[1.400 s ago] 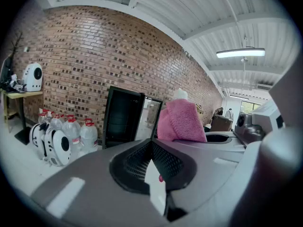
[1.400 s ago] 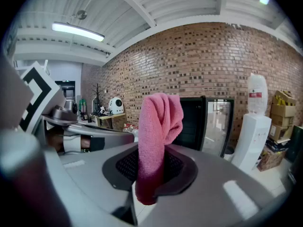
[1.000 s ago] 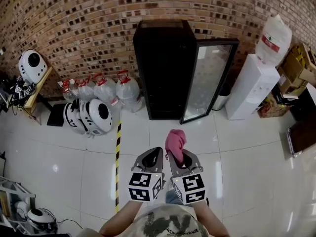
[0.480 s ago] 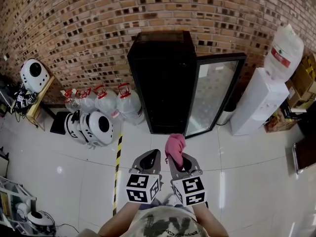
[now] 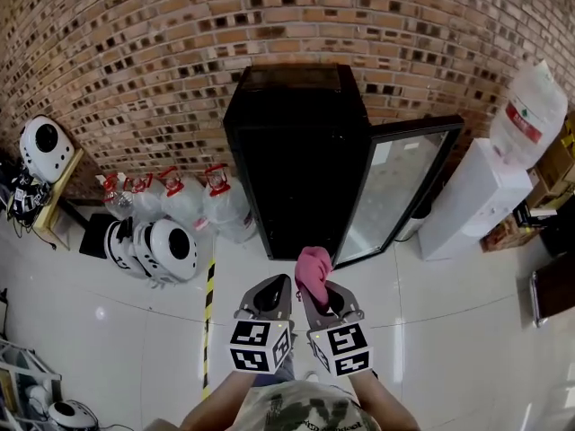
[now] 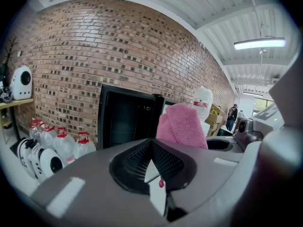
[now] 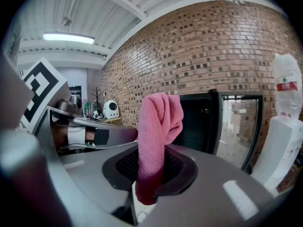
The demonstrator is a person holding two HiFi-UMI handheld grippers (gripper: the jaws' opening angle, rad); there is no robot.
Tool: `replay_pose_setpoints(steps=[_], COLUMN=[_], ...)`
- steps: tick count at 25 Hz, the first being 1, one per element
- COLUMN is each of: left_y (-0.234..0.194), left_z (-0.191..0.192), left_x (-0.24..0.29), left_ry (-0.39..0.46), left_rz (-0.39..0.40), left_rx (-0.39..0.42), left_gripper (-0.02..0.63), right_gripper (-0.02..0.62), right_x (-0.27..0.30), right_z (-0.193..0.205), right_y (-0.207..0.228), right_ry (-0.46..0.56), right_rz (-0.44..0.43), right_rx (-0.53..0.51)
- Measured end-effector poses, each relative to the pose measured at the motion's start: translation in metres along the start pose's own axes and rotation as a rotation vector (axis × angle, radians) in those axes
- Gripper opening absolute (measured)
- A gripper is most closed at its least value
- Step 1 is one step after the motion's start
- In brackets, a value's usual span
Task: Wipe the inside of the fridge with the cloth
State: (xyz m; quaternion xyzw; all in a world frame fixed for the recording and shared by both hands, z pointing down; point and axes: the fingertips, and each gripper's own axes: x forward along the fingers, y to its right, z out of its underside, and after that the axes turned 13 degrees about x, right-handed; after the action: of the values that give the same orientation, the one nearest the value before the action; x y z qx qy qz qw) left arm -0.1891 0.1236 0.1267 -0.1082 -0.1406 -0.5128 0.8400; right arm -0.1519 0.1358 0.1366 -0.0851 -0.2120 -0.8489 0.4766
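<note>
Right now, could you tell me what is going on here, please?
A person stands facing a black fridge whose glass door is swung open. The right gripper is shut on a pink cloth; the left gripper is shut with nothing in it. Both are held short of the fridge, so wiping has not begun.

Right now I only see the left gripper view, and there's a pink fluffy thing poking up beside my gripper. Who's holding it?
Observer: The right gripper is. Its jaws are shut on the pink cloth, which sticks up between them.
Operator: Is the fridge open?
Observer: Yes. In the head view the fridge stands open, with its glass door swung out to the right.
Operator: Is there anything on the floor near me?
Observer: A yellow and black stripe runs along the white floor, to the left of the left gripper.
</note>
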Motion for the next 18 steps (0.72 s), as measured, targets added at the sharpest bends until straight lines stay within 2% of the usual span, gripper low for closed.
replay_pose_setpoints(steps=[10, 14, 18], left_y=[-0.107, -0.134, -0.152], left_z=[-0.042, -0.055, -0.063], left_x=[0.094, 0.124, 0.15], left_ry=[0.017, 0.028, 0.034], left_rz=[0.032, 0.052, 0.057], left_rx=[-0.026, -0.028, -0.04], left_gripper=[0.012, 0.012, 0.012], right_gripper=[0.061, 0.061, 0.061], right_x=[0.131, 0.167, 0.197], right_z=[-0.056, -0.075, -0.095], right_y=[0.031, 0.042, 0.048], right_ry=[-0.014, -0.007, 0.012], right_rz=[0.059, 0.086, 0.077], right_rx=[0.02, 0.006, -0.024])
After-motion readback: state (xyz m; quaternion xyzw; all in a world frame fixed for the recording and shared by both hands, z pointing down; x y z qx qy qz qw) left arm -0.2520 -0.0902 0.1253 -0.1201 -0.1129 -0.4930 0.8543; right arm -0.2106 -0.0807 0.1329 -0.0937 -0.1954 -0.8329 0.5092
